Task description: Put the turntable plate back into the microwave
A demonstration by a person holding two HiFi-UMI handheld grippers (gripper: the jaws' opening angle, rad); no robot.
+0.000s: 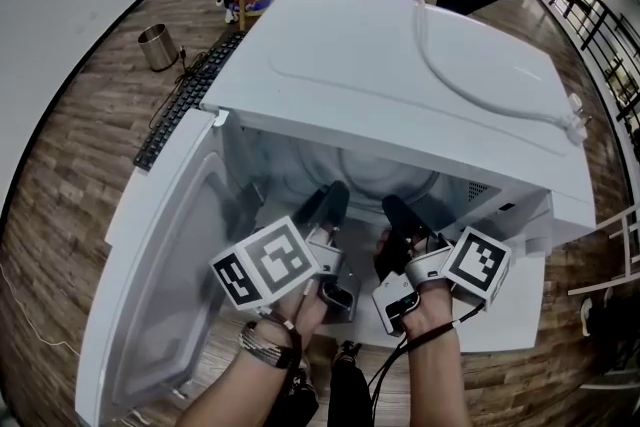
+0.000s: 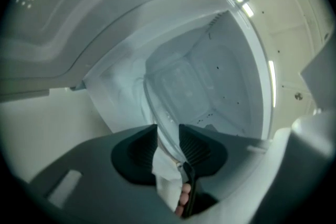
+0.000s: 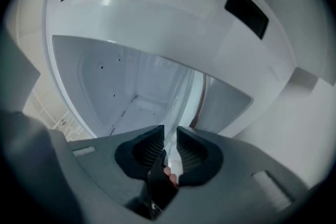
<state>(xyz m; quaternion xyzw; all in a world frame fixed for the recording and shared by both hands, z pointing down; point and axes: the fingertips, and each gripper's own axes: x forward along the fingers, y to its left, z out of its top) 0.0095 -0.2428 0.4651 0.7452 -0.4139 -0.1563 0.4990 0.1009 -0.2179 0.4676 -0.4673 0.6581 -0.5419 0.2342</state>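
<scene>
Both grippers are in the mouth of the microwave (image 1: 400, 65), door (image 1: 170, 275) swung wide to the left, and the glass plate (image 2: 161, 113) is between them just inside the cavity (image 3: 131, 81), carried by its near rim.

The right gripper (image 3: 170, 136) has its jaws drawn in on the rim, with the glass edge filling the narrow gap between the pads. That looks like the real hold. The left gripper (image 2: 168, 134) has its jaws a bit wider: the rim runs between the pads, but I can't see them pinching it, so I'd call that side loose.

So the right side is carrying the weight, and one grip on smooth glass is where this could go wrong. The safe play is to get the plate level and low before anything else opens.

No view shows the cavity floor under the plate, and I can't see a hub or ring, so seating has to go by feel. Slide it far enough in, lower it gently, and give it a small twist until it drops flat and stops rocking.

Only then should the right jaws ease off, slowly. Both grippers should come straight back toward the near side, so a pad doesn't hook the rim and drag the plate out.
</scene>
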